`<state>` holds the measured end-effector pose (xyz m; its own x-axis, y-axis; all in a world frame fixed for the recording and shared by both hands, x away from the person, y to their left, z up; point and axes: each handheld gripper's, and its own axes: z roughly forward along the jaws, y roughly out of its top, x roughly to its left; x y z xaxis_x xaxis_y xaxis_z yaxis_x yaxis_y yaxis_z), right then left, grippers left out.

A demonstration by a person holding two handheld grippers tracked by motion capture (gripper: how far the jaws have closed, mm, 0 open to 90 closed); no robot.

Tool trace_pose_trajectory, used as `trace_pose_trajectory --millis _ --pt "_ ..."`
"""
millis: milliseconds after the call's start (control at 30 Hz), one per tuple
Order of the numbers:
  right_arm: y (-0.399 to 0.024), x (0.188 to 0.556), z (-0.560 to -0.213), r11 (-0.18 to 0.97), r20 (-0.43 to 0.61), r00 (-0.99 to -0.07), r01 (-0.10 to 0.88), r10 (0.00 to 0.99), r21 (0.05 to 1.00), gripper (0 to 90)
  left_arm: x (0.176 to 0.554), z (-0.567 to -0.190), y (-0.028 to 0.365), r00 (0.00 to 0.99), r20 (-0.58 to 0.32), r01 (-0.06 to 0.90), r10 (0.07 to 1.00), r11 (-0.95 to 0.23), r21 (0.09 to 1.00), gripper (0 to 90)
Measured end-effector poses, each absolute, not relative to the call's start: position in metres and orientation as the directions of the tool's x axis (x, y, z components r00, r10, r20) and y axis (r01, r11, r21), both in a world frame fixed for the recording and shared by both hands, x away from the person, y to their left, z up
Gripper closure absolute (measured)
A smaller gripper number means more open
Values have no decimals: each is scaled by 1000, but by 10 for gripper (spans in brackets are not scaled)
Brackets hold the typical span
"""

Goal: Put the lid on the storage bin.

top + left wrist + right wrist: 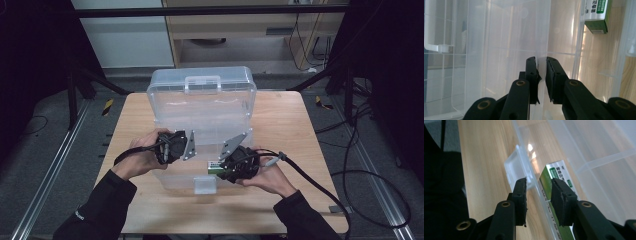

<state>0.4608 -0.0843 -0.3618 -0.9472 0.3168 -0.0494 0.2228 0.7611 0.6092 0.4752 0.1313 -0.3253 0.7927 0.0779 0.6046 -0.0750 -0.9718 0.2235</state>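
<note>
Both forearms entered from below in dark sleeves. The left hand (pixel 145 155) held the left tool (pixel 541 75) with jaws nearly closed on a thin edge; the right hand (pixel 267 175) held the right tool (pixel 539 200) with jaws apart.

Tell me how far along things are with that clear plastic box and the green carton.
Done: the clear plastic storage box is open, and the green-and-white carton lies inside. In hand: the left gripper pinches a clear divider wall; the right gripper straddles the front rim, open. Left: probably closing the lid.
</note>
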Motion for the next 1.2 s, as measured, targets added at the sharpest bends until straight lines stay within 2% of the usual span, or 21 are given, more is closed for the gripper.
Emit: trace_pose_trajectory --millis 400,900,1200 --pt "-112 462 -349 636 -10 -922 259 387 727 742 474 -326 131 796 601 -74 77 -972 223 796" --pt "-134 470 -328 424 47 -856 302 515 854 897 473 -327 131 799 595 -74 79 -971 227 793" --pt "-146 480 -319 308 64 -797 304 601 902 900 472 -328 132 802 592 -73 80 -970 230 793"
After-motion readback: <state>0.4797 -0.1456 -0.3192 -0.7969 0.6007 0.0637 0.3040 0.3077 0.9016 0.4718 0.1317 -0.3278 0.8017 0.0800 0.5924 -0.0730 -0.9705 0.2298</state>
